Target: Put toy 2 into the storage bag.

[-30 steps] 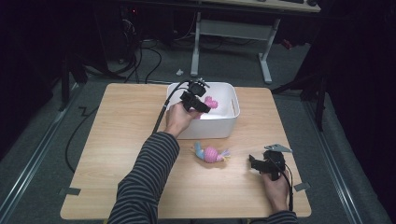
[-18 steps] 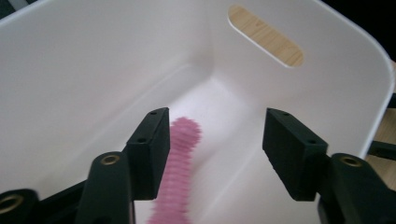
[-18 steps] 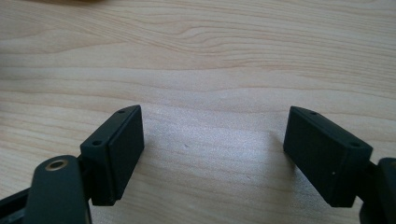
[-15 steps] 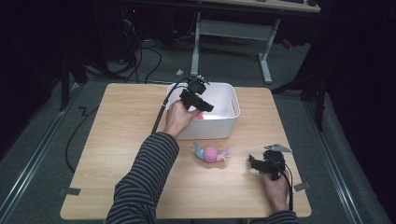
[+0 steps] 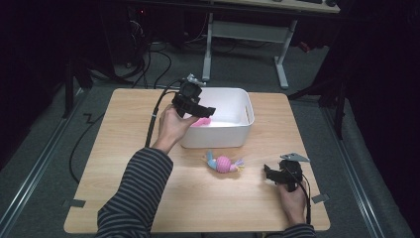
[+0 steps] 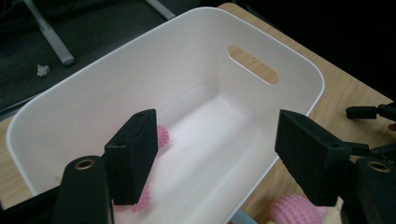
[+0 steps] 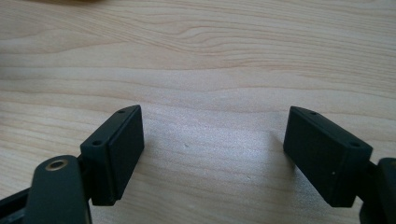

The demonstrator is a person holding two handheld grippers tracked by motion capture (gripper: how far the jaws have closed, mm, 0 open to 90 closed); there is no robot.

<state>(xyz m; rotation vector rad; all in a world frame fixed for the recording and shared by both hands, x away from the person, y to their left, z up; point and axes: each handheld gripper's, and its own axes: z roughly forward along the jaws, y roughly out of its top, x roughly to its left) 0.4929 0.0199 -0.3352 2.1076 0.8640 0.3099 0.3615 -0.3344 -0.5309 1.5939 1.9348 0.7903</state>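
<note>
Landmark: white bin (image 5: pixel 233 134), standing on the far middle of the wooden counter (image 5: pixel 124 163).

Left tool (image 5: pixel 205 111): held over the bin's near-left rim, pointing across the bin. Its jaws have just been opening and now stand wide, with nothing between them. In the left gripper view the 2 black pads (image 6: pixel 133 156) frame the bin's open interior (image 6: pixel 205 116); a slot handle is cut in the bin's far end wall.

Pink spiky ball (image 5: pixel 200 122): lies on the bin floor, near the bin's left end, below the left tool and apart from it. In the left gripper view the ball (image 6: pixel 161 136) is partly hidden behind the left pad.

Second toy (image 5: pixel 223 163): pink spiky body with blue and yellow ends, on the counter just in front of the bin's near wall, untouched. Its pink body (image 6: pixel 292 210) peeks in at the bottom edge of the left gripper view, outside the bin.

Right tool (image 5: pixel 268 172): low on the counter, well in front of the bin and to its right, pointing toward the second toy but apart from it. Jaws wide, empty; in the right gripper view bare wood grain (image 7: pixel 210 93) lies between the pads (image 7: pixel 116 154).

Person: striped sleeve (image 5: pixel 133 198) on the left arm, reaching toward the bin.
</note>
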